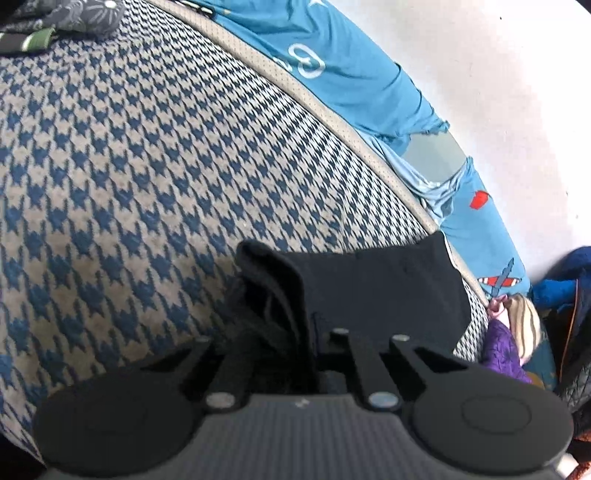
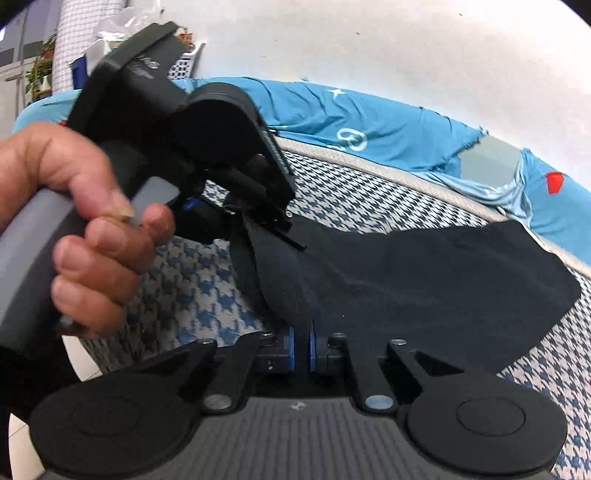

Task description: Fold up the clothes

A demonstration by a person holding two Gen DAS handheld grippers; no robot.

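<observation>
A black garment [image 1: 380, 280] lies partly spread on a blue-and-white houndstooth bed cover [image 1: 147, 166]. In the left wrist view its bunched edge rises into my left gripper [image 1: 317, 343], which is shut on the cloth, and the fabric hides the fingertips. In the right wrist view a hand holds that left gripper [image 2: 280, 221] at the left, clamped on a fold of the black garment [image 2: 424, 273]. My right gripper [image 2: 303, 343] is shut on the near edge of the same garment, with the cloth pinched between its blue pads. The rest of the garment lies flat to the right.
A bright blue printed sheet [image 1: 351, 74] runs along the far edge of the bed against a white wall. A doll in purple [image 1: 513, 332] and dark blue clothing lie at the right end. A dark patterned cloth [image 1: 74, 14] lies at the top left. A white basket [image 2: 184, 62] stands behind.
</observation>
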